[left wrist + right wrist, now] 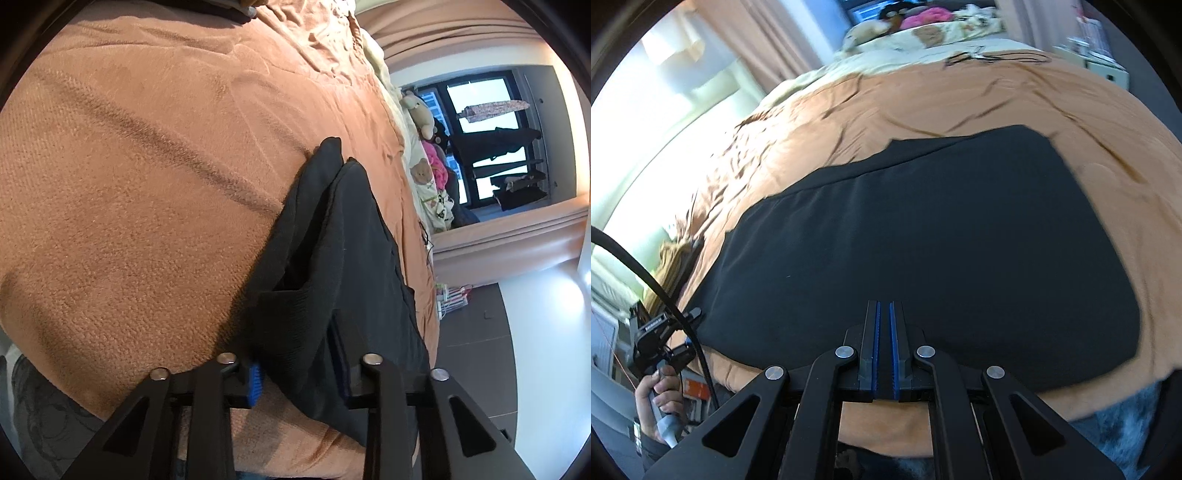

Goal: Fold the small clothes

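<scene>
Black garment (923, 258) on orange blanket (923, 103), left gripper (299, 354) clamping its bunched edge at 6 o'clock, right gripper (884, 343) closed, empty.

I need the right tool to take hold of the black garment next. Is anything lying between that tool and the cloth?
Nothing visible does. The right tool, shut with nothing in it, hangs directly over the black garment, which lies spread on the orange blanket with nothing on top of it.

Left tool (299, 373) pads clamp a bunched edge of the black garment (354, 251), lying on the orange blanket (147, 184).
</scene>
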